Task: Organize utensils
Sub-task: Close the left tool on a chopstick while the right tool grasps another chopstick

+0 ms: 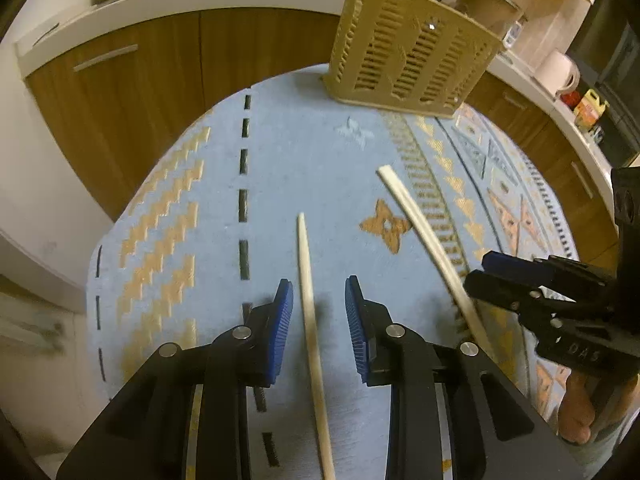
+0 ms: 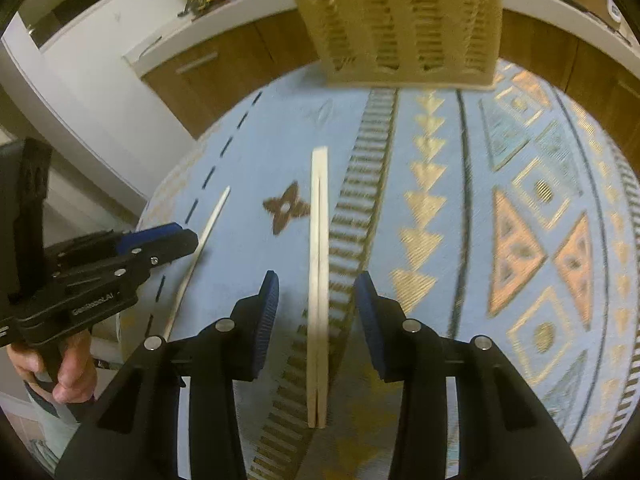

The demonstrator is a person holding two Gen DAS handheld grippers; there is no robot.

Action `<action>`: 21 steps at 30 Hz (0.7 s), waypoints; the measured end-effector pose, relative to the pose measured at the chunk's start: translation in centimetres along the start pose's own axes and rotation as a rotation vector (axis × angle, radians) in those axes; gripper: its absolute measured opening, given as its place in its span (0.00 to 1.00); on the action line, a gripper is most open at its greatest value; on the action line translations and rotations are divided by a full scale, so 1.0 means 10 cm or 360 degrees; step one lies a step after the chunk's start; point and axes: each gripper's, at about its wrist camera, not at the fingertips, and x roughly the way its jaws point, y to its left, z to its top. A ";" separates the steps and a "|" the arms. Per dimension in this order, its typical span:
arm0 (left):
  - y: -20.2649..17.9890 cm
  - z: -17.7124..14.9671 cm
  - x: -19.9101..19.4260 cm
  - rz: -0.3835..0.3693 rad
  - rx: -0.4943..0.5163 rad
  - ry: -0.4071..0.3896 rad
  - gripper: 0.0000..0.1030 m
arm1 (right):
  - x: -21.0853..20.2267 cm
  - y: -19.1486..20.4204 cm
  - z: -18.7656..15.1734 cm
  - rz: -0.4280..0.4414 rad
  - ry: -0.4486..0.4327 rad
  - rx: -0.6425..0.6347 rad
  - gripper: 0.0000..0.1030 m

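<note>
Nothing sorted yet. Thin chopstick (image 1: pixel 310 312) lies between the spread pads of the left gripper (image 1: pixel 318 328), untouched; joined pair (image 2: pixel 319 280) likewise inside the right gripper (image 2: pixel 316 320). Both mid-table (image 1: pixel 300 152); holder (image 1: pixel 412 44) waits at far edge.

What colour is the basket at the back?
Tan basket, with slotted sides; clearest in the left wrist view.

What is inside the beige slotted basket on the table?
Through the slots of the beige slotted basket only dark gaps show; no utensil is visible. Its open top is out of both views, so the contents cannot be judged. Both chopsticks lie outside, on the tablecloth.
</note>
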 end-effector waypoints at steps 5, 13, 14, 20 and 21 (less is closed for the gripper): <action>-0.11 -0.08 0.09 0.0066 0.0076 0.0046 0.25 | 0.13 0.12 -0.04 -0.0073 -0.0018 -0.0052 0.36; -0.19 -0.11 0.14 0.0093 0.0073 0.0042 0.25 | 0.16 0.19 -0.05 -0.0181 -0.0060 -0.0139 0.32; -0.19 -0.11 0.14 0.0105 0.0075 0.0038 0.25 | 0.16 0.20 -0.06 -0.0203 -0.0067 -0.0151 0.28; -0.18 -0.10 0.14 0.0160 0.0043 0.0001 0.04 | 0.18 0.23 -0.08 -0.0300 -0.0085 -0.0202 0.10; -0.17 -0.10 0.14 0.0145 0.0027 -0.0005 0.04 | 0.18 0.22 -0.08 -0.0293 -0.0085 -0.0193 0.10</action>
